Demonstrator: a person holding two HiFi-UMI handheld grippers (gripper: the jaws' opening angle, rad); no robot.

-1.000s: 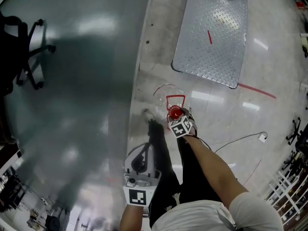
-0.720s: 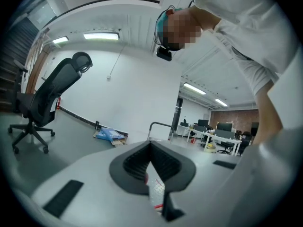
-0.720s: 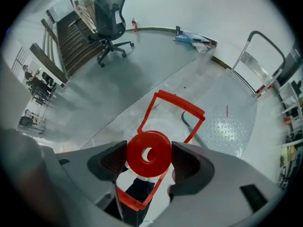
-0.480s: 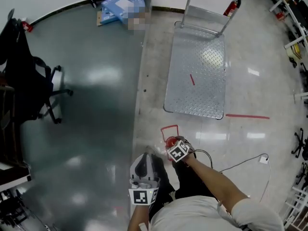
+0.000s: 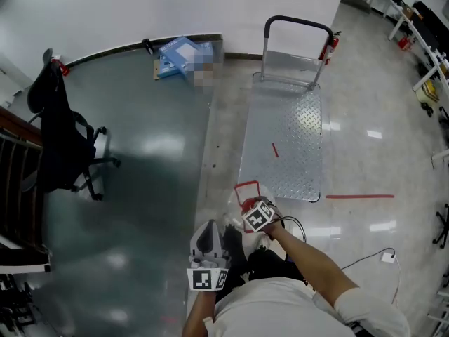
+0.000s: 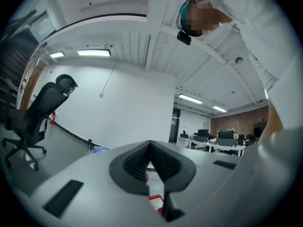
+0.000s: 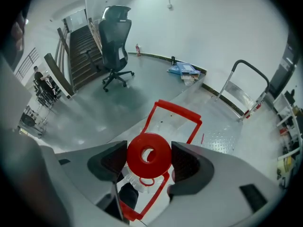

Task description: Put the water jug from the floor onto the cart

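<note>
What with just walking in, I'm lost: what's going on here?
A person holds a gripper in each hand. The right gripper is shut on the red cap of the water jug. The left gripper is shut on nothing and points upward. The cart stands ahead; the jug is not on it yet.

**Open floor ahead, handle at the cart's far end**

From your right hand-held gripper (image 7: 149,161), clamped on the water jug (image 5: 238,201), a short strip of bare floor (image 5: 223,153) leads to the platform cart (image 5: 284,128). Its near edge and long sides are open. The upright handle (image 5: 298,25) closes the far end, with a fire extinguisher (image 5: 325,48) just beside it. An office chair (image 5: 59,142) stands well off to your left. A cable (image 5: 351,262) trails on the floor to your right.
</note>
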